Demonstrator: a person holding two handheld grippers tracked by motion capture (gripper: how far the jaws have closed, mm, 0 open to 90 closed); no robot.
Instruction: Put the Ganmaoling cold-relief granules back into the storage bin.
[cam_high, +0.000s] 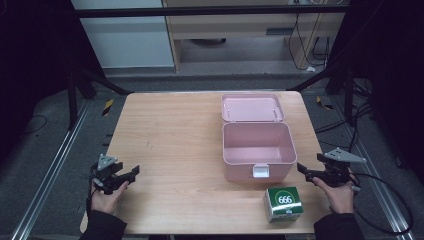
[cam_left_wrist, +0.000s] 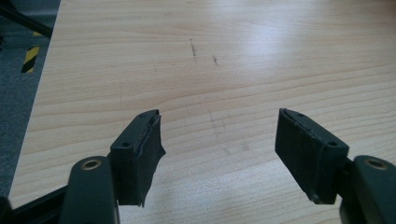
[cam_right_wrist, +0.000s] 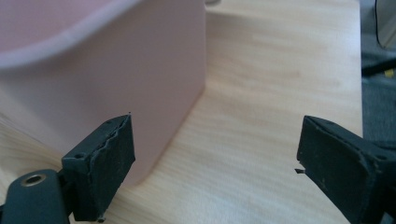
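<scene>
A pink plastic box (cam_high: 256, 150) stands open on the wooden table (cam_high: 175, 135), its lid (cam_high: 252, 107) laid back behind it and a white latch on its front wall. A green and white carton (cam_high: 283, 203) marked 666 sits near the front edge, right of centre. My left gripper (cam_high: 131, 175) rests at the front left, open, with bare wood between its jaws (cam_left_wrist: 219, 140). My right gripper (cam_high: 304, 172) hovers at the front right, beside the box's right corner (cam_right_wrist: 154, 93), open and holding nothing (cam_right_wrist: 215, 149).
The table's left edge (cam_left_wrist: 42, 93) drops to grey floor with yellow-black tape. Metal rails run along both sides of the table. Cabinets and cables stand beyond the far edge. Bare wood spreads across the table's left half.
</scene>
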